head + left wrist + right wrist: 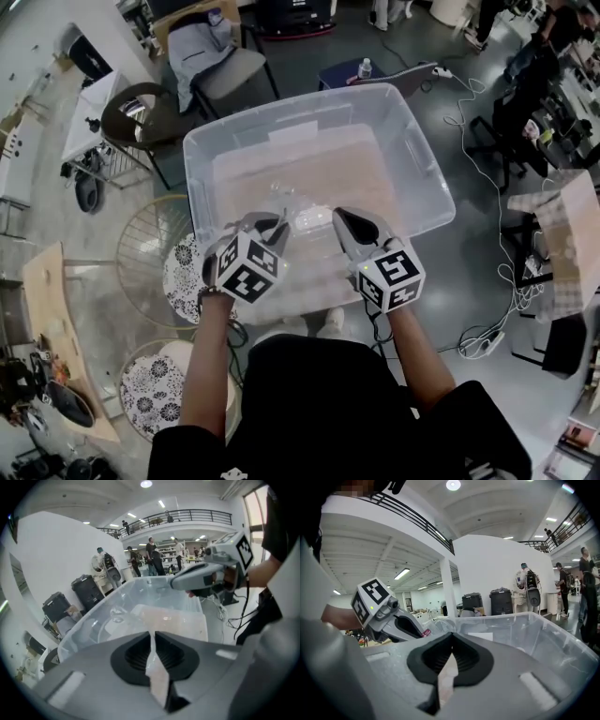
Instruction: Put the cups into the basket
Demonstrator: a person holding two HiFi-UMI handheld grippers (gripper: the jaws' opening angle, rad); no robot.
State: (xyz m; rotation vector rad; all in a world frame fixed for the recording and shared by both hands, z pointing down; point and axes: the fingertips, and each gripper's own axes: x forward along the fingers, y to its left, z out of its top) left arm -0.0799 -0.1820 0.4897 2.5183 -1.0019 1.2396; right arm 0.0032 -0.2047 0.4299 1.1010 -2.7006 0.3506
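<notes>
A clear cup [281,200] appears pinched in the left tongs [275,225] over the basket [300,111]. The right tongs [340,216] are pressed together, empty. Release inside is required next.

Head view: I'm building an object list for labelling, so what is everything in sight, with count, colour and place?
basket: one, clear plastic tub, centre
cup: at least one, clear, inside the basket by the left gripper's tip; exact count unclear
chair: one, grey seat, beyond the basket, upper left
cushions: two, black-and-white patterned, round, lower left
bottle: one, clear, beyond the basket's far side
cables: several, white, floor at right
box: one, tan, right edge
left gripper: one, grey with marker cube, jaws nearly together; a grip on the cup can't be told
right gripper: one, grey with marker cube, shut, empty
</notes>
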